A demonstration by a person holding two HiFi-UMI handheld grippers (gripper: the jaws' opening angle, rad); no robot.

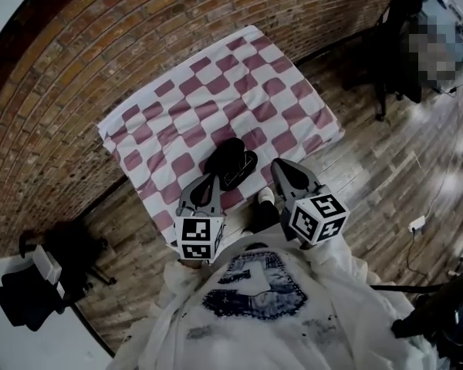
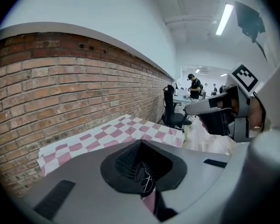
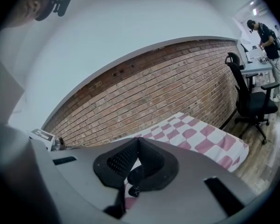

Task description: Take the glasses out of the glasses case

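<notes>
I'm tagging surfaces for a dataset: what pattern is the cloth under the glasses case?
The cloth is a pink-and-white checkerboard, best seen in the head view.

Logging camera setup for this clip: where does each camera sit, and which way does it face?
Head view: on the person's head, steeply down at the checked cloth and glasses case; shows shirt, left hand-held gripper, right hand-held gripper.
Left gripper view: rides the left hand-held gripper, along its shut jaws over the cloth beside the brick wall; right hand-held gripper at right.
Right gripper view: rides the right hand-held gripper, along its shut jaws toward cloth and wall.
Shared: both gripper views catch cloth, wall, office chair.
</notes>
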